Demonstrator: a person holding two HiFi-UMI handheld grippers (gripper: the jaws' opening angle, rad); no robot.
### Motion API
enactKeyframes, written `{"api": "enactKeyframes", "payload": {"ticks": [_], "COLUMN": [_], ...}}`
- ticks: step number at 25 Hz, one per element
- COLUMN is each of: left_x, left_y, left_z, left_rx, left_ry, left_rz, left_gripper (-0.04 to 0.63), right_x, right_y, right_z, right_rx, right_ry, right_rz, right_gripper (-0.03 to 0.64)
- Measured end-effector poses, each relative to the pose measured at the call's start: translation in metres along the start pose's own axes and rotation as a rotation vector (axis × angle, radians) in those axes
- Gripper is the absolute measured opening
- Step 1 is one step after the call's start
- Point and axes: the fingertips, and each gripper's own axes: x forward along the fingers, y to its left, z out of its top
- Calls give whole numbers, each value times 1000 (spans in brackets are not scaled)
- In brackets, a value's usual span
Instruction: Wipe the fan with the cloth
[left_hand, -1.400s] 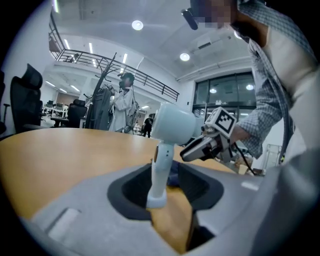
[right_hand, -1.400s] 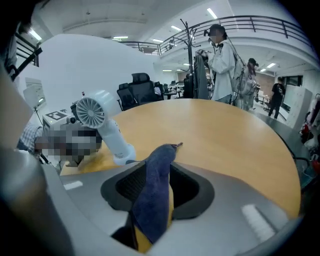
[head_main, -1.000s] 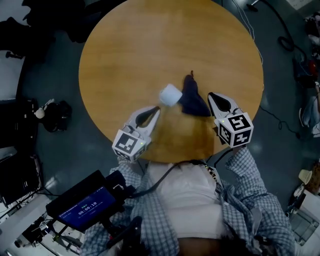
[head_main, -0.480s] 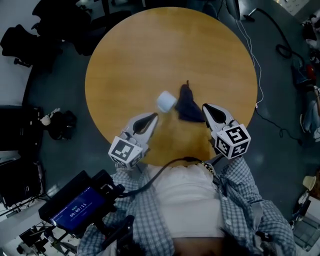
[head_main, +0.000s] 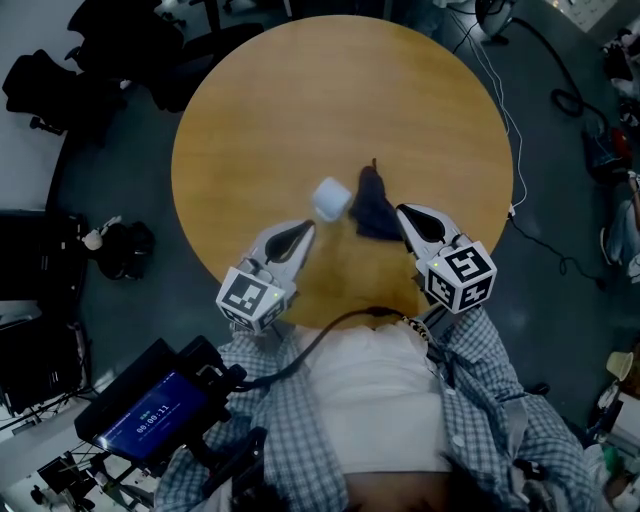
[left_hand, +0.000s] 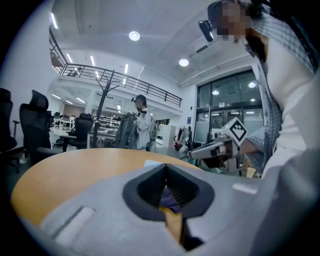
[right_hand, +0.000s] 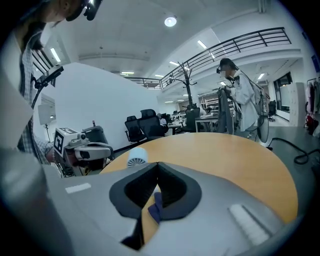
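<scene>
Both of your grippers are pressed together and pinch nothing. The left gripper (head_main: 306, 230) hangs over the table (head_main: 290, 110) just short of the small white fan (head_main: 331, 199), and the right gripper (head_main: 401, 213) has its tips at the near edge of the crumpled dark cloth (head_main: 374, 210), which lies loose just right of the fan. That pairing probably lets one hand steady the fan while the other works the cloth. A cloth lying free like this suits either fetching it or having set it down.
</scene>
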Motion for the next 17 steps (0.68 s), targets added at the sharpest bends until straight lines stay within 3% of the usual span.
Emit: {"api": "enactKeyframes", "payload": {"ticks": [17], "left_x": [-1], "left_y": [1], "left_z": [-5], "left_rx": [-7], "left_ry": [8], "left_rz": [-2], "left_gripper": [2], "right_x": [2], "right_y": [2], "right_z": [-6], "right_rx": [-19], "right_ry": [41], "right_rz": [36], "right_gripper": [3]}}
